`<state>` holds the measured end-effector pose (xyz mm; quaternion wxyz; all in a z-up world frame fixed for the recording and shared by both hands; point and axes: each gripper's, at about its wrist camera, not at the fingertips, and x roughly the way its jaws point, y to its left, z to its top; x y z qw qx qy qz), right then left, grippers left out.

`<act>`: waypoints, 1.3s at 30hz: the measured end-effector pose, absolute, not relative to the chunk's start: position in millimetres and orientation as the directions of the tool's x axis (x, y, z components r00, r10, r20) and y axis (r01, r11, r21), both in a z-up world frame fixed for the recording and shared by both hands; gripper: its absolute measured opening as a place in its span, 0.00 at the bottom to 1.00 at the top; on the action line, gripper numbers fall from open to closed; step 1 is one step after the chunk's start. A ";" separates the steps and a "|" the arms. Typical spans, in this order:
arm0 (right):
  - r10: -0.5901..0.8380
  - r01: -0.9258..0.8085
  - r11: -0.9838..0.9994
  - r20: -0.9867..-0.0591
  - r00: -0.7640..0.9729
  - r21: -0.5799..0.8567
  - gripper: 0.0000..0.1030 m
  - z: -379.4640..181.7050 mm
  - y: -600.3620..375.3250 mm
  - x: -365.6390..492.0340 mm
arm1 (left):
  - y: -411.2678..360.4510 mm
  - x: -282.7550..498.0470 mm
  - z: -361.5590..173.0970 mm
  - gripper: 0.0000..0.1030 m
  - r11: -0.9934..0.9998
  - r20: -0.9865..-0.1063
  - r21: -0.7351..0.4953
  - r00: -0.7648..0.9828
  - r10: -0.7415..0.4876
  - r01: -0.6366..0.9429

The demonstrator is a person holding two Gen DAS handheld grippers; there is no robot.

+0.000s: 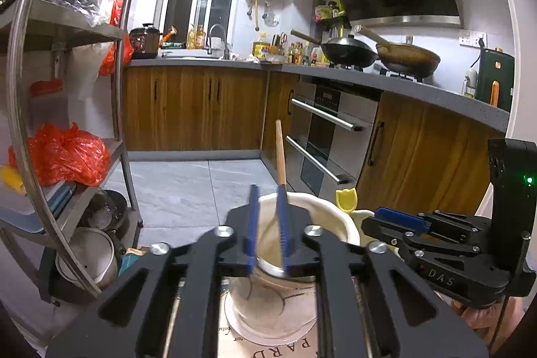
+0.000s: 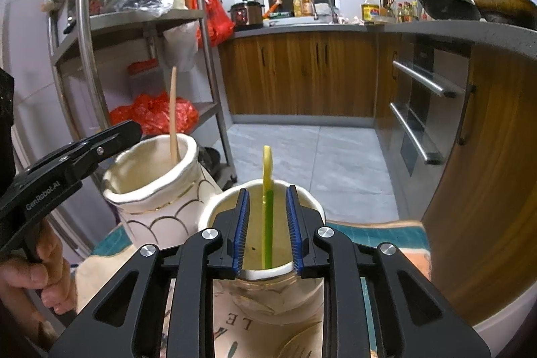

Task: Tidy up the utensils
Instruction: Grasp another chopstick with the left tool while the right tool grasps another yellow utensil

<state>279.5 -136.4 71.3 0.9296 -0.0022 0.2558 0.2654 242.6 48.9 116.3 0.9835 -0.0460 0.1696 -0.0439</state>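
Over the printed table mat (image 2: 235, 322) | left gripper (image 1: 268, 227) stands ajar around wooden-handled utensil (image 1: 280, 153) in scalloped white ceramic jar (image 2: 151, 187) | right gripper (image 2: 267, 230) parted, clear of yellow-green plastic utensil (image 2: 267, 207) in plain white pot (image 2: 268, 291) | best lifted straight up, sparing rims.

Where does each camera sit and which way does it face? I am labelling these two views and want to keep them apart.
Left wrist: sits on the left gripper, facing forward and slightly down at the scalloped jar holding a wooden utensil; the right gripper shows at right.
Right wrist: sits on the right gripper, facing the plainer jar with a yellow-green utensil; the left gripper and a hand show at left.
Shared: both jars, metal shelf rack, kitchen counter.
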 end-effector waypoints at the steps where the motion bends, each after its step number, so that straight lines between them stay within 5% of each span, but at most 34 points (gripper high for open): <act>1: 0.497 -0.498 0.857 -0.469 0.730 0.133 0.23 73.0 -138.5 276.3 | 50.3 237.5 118.4 0.24 0.992 -0.320 -0.104 0.942 -0.101 0.071; 10: 0.517 -0.508 0.848 -0.446 0.731 0.150 0.23 79.7 -163.9 245.3 | 71.1 194.2 123.3 0.33 0.991 -0.296 -0.124 0.951 -0.090 0.055; 28: 0.519 -0.432 0.850 -0.614 0.595 0.300 0.23 7.2 -215.4 199.4 | 74.9 143.6 29.1 0.29 0.990 -0.620 -0.130 0.774 -0.125 0.056; 39: 0.506 -0.477 0.837 -0.710 0.490 0.267 0.23 -19.8 -197.1 167.9 | 58.9 144.5 1.8 0.23 0.994 -0.710 -0.061 0.696 -0.109 0.094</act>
